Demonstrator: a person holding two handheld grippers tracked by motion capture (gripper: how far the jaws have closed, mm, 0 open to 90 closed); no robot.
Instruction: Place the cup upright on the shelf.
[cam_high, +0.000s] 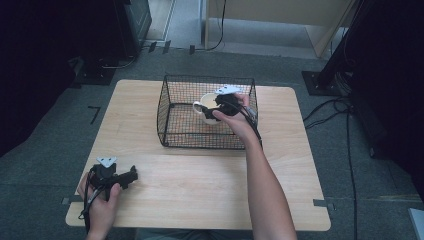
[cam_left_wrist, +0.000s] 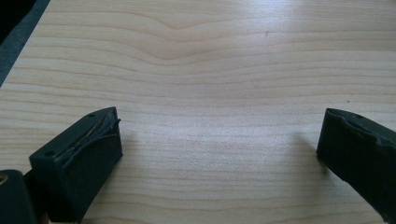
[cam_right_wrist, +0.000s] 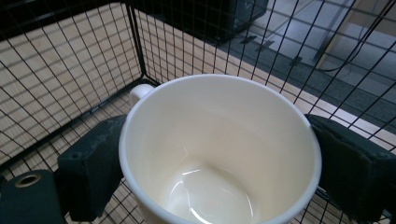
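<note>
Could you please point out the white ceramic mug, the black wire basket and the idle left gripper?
White ceramic mug (cam_right_wrist: 205, 140), right gripper view, inner wall.
Black wire basket (cam_high: 165, 107), high view, left wall.
Left gripper (cam_high: 133, 175), high view, between fingertips.

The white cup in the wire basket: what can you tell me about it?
The cup is a glossy cream-white mug, ceramic by its look, empty and upright, with a loop handle. It sits inside the black wire basket on the wooden table. The right tongs clasp it, one black pad on each side of its body.
</note>
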